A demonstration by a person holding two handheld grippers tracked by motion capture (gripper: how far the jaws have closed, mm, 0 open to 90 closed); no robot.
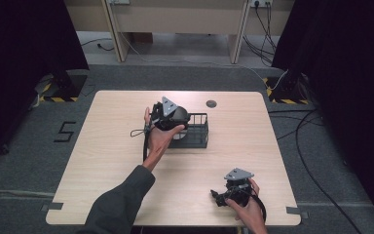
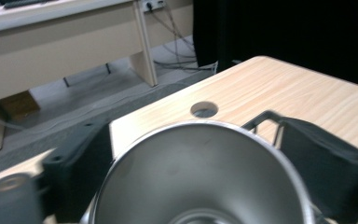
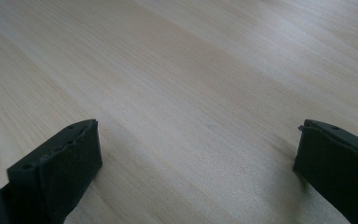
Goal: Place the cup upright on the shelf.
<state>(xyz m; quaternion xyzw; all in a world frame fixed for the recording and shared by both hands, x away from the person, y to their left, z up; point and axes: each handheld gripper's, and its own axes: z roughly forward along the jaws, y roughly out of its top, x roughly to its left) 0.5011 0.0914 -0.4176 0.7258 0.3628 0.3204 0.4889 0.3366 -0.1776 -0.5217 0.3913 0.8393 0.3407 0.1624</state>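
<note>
A shiny steel bowl (image 2: 200, 172) sits between the two black jaws of my left gripper (image 2: 191, 140), which press on its sides. In the high view the left gripper (image 1: 169, 118) hangs over the left end of a black wire basket (image 1: 198, 132) near the middle of the table, and the bowl (image 1: 182, 130) peeks out beneath it. One wire of the basket's rim (image 2: 265, 116) shows behind the bowl. My right gripper (image 1: 219, 197) rests low at the table's front right. Its jaws stand wide apart over bare wood, with nothing between them (image 3: 198, 158).
The light wooden table (image 1: 117, 146) has a round cable hole (image 1: 211, 103) at its far edge, just behind the basket. Beyond the table are grey floor, desk legs and cables. Dark curtains flank both sides.
</note>
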